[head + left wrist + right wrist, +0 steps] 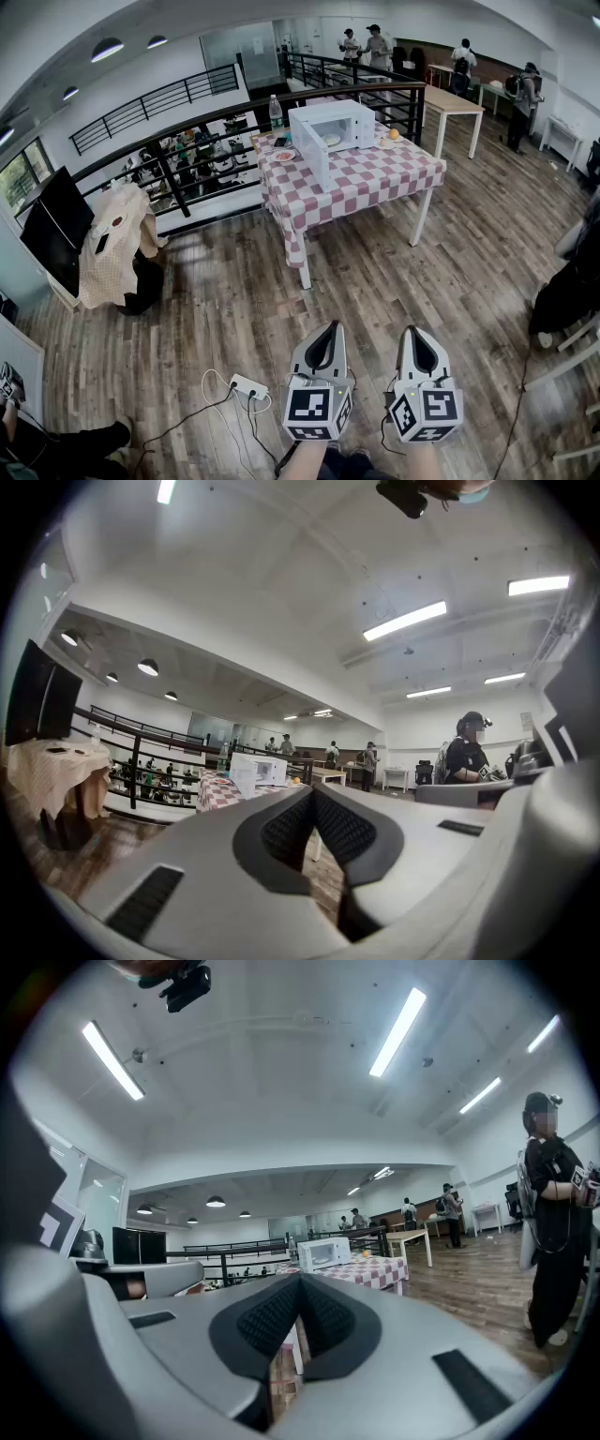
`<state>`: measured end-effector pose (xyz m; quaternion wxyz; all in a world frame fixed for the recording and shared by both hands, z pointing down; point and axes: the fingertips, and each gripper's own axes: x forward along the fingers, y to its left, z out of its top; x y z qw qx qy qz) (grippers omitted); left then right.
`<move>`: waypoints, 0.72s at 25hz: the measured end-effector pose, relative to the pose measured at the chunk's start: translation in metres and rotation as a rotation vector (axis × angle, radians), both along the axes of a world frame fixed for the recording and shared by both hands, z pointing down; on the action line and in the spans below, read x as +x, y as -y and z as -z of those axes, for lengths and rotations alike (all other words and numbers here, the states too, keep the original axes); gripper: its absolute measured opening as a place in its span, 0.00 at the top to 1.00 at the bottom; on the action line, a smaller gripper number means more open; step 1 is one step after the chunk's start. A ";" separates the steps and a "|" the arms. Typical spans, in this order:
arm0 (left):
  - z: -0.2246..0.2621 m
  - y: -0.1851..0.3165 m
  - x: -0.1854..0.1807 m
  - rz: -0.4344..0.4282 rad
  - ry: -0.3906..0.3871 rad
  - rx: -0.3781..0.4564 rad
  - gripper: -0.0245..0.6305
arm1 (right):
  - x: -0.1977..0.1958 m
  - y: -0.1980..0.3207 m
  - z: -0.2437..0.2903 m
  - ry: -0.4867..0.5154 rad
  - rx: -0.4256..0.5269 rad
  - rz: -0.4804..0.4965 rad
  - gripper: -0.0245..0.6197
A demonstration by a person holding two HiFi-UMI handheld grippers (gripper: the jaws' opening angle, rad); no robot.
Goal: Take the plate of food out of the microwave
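Sitting in the microwave (pixel 317 118), the plate (pixel 331 140) lies well ahead — left hand-held gripper (pixel 327 329) and right hand-held gripper (pixel 413 332) both closed, empty

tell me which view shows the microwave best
The head view: the microwave sits on the checked table, seen from above, and its door looks open with a plate inside. In both gripper views the microwave is only small and distant.

- left tongs (pixel 314 789) closed up, nothing between them
- microwave (pixel 258 770) sits far off on the checkered surface (pixel 217 791)
- person (pixel 466 754) in dark clothes, far right
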<state>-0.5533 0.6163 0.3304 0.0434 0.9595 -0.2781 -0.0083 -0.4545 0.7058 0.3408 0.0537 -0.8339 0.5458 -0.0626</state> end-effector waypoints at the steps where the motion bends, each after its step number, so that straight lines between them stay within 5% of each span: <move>1: 0.000 -0.001 0.002 0.000 -0.001 0.001 0.93 | 0.001 -0.001 0.000 -0.001 0.001 0.001 0.98; 18: -0.009 -0.020 0.029 0.011 0.010 -0.003 0.93 | 0.022 -0.014 -0.007 0.018 0.008 0.049 0.98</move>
